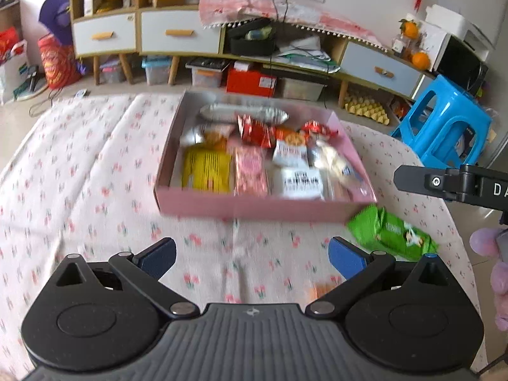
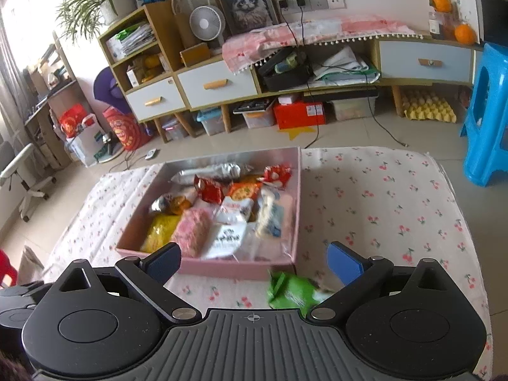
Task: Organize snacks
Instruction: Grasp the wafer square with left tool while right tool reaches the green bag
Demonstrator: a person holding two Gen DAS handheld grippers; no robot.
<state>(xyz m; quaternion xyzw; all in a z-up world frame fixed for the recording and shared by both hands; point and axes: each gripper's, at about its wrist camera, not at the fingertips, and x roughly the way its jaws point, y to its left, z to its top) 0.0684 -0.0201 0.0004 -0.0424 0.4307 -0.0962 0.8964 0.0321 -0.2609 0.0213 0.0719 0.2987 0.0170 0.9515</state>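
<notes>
Hovering over a cloth (image 1: 79, 165) printed with small cherries, the left gripper (image 1: 252, 258) has its blue-padded jaws spread wide with nothing between them. The right gripper (image 2: 254, 262) is likewise released and empty. Ahead of both sits a shallow pink box (image 1: 254, 211) on the cloth, filled with snack packets: a yellow packet (image 1: 206, 171) at its near left, a pink packet (image 1: 250, 173) beside it, a white packet (image 1: 300, 182) next along, red wrappers (image 1: 255, 130) and a silver bag (image 1: 244, 112) farther back. A green packet (image 1: 392, 233) lies on the cloth just outside the box's near right corner. Close to the left gripper lies something small and orange (image 1: 322, 289), perhaps another snack, too blurred to tell. A blue stool (image 2: 487, 114) stands on the floor beyond the cloth.
</notes>
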